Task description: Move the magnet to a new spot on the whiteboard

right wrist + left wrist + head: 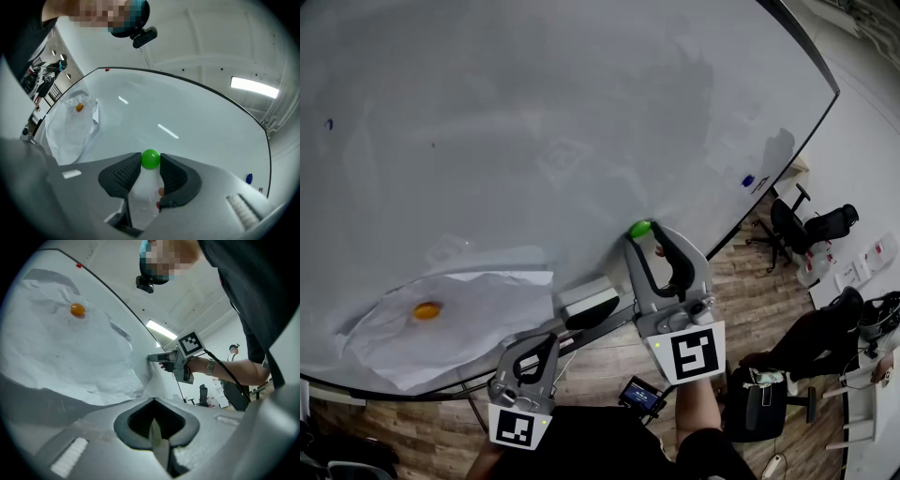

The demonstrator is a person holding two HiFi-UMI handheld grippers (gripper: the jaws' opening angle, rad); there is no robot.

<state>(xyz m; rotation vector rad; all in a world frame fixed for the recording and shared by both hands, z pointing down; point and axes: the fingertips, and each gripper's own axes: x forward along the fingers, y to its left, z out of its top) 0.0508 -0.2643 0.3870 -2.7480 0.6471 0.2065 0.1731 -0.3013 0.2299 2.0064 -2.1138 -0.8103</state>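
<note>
Magnet (639, 228) on whiteboard (534, 112), low, right of centre, between right gripper (645, 234) jaws. Paper sheet (487, 305) on the board to its left, with second magnet (427, 310) on the sheet. Third magnet (747, 180) near the board's right edge. Left gripper (546, 342) sits left of right gripper, at the board's lower edge.

Your whiteboard (534, 112) runs off the head view's top and left edges. There, the jaws of your right gripper (647, 240) cover part of the green magnet (639, 228). The blue speck (328, 123) near the board's left edge is too small to tell. Your right forearm (698, 417) is cut off at the bottom edge.
</note>
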